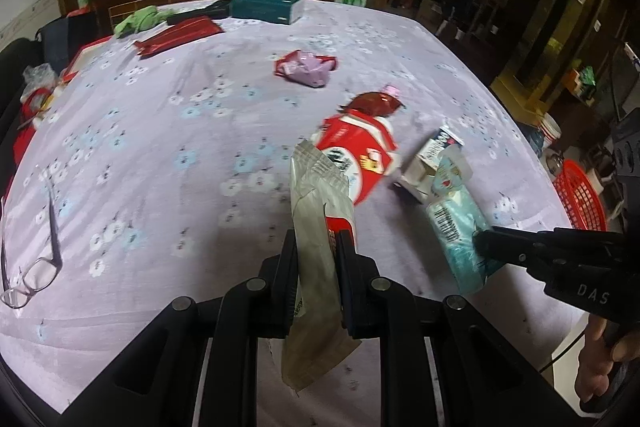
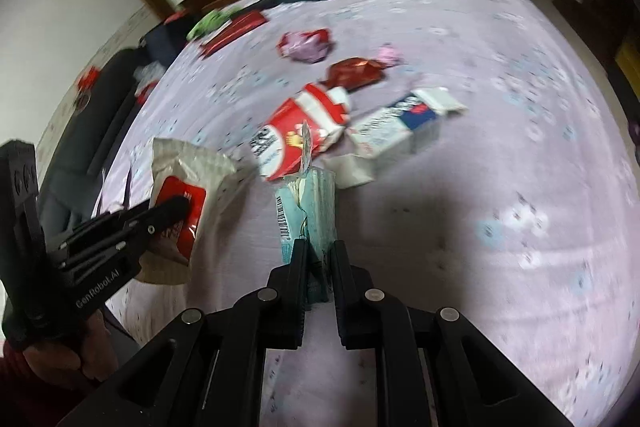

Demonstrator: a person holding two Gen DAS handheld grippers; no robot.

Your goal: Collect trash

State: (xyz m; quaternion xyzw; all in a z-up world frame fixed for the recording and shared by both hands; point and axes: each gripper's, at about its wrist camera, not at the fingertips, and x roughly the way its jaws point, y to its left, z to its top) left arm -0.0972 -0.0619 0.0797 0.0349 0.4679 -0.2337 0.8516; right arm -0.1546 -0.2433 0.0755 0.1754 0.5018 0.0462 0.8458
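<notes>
Left wrist view: a silver wrapper (image 1: 316, 227) is being clamped by the left gripper (image 1: 318, 255), a blue pack (image 2: 310, 211) by the right gripper (image 2: 320, 259); either could be slipping from thin-edge grips.

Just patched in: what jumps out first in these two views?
Both grippers hold trash: the left gripper pinches a silver-lined wrapper, the right gripper a pale blue packet. Beyond them a red snack bag and white carton lie on the lilac tablecloth.
</notes>
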